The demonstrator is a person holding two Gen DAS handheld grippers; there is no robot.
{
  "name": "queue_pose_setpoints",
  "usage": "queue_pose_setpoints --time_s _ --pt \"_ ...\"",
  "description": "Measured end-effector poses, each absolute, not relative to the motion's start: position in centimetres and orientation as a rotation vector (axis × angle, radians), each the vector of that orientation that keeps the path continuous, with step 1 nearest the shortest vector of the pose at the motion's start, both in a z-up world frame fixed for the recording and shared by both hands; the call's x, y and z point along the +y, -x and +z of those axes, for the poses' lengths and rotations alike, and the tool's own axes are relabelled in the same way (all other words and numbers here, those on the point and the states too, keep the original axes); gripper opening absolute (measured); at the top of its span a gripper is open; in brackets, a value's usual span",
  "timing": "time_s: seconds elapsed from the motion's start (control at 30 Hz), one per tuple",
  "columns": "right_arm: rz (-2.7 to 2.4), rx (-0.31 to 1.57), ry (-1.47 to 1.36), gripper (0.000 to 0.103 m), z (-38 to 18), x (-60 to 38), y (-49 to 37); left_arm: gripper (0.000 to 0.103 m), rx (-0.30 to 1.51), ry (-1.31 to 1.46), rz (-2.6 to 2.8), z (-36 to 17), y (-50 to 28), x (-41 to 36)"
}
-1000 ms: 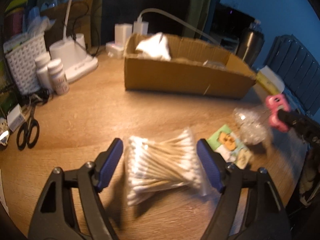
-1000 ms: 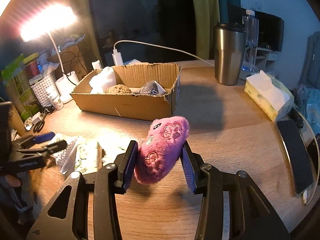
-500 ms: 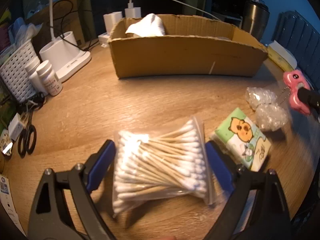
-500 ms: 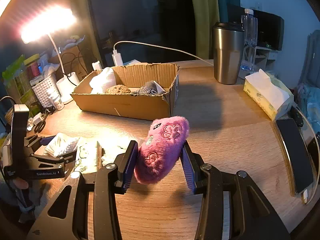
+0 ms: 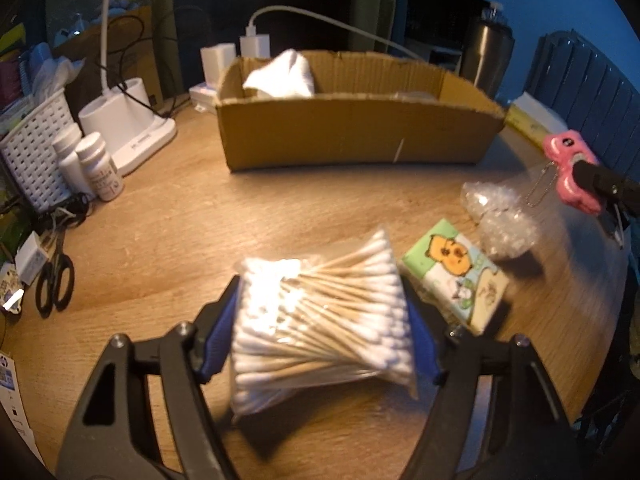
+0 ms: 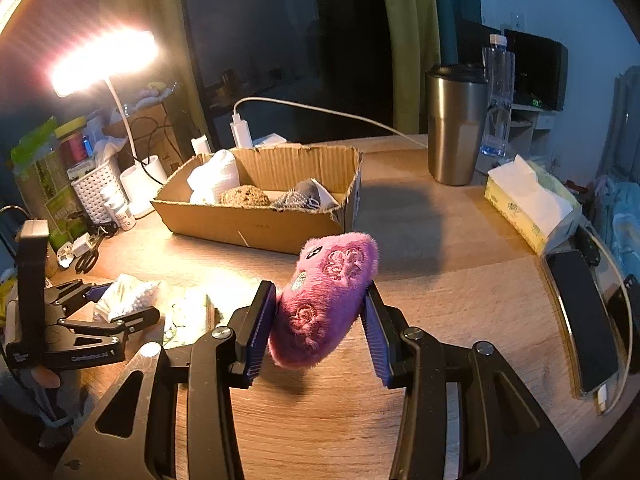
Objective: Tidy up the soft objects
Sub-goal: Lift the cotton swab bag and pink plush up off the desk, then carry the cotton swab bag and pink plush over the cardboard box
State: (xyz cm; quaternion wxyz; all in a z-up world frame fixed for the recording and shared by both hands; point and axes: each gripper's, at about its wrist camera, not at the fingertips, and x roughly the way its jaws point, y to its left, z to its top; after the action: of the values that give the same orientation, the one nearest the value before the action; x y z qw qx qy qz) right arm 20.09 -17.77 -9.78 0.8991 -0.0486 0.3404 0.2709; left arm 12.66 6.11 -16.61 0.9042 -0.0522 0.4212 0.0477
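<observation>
Cotton-swab bag, light and slippery, is clenched broadside by left tongs; right tongs squeeze the soft plush.

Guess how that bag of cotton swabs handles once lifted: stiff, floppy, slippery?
The bag of cotton swabs probably weighs little for its bulk. Its glossy plastic could slip on the left gripper pads. The swabs lie loosely, so it may sag or shift between the closed jaws.

Both wrist views look low across the table, sharing the cardboard box.
</observation>
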Motion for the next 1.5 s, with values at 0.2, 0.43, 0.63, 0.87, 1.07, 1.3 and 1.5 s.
queue_pose_setpoints --time_s 0.2,0.43,0.63,0.87,1.07,1.3,1.5 --pt "0.571 0.68 0.113 0.045 -8.6 -17.1 -19.6 0.073 0.792 0.103 0.065 -14.1 -11.6 6.0" --pt "0.581 0.647 0.128 0.045 -7.1 -16.5 -18.7 0.073 0.695 0.087 0.042 -11.2 -10.7 5.3" --pt "0.589 0.618 0.138 0.045 -5.7 -16.2 -18.2 0.073 0.592 0.074 0.026 -8.5 -10.0 4.8" --pt "0.599 0.576 0.148 0.045 -3.8 -15.7 -17.6 0.073 0.514 0.059 0.015 -5.8 -9.8 4.3" --pt "0.598 0.543 0.152 0.045 -2.5 -15.4 -17.4 0.073 0.471 0.064 0.014 -3.9 -9.9 4.3" --pt "0.601 0.514 0.148 0.045 -1.3 -15.3 -17.3 0.074 0.428 0.055 0.003 -2.1 -10.4 4.0" --pt "0.601 0.49 0.147 0.045 -0.5 -15.3 -17.9 0.073 0.388 0.04 -0.001 -0.4 -11.1 3.9"
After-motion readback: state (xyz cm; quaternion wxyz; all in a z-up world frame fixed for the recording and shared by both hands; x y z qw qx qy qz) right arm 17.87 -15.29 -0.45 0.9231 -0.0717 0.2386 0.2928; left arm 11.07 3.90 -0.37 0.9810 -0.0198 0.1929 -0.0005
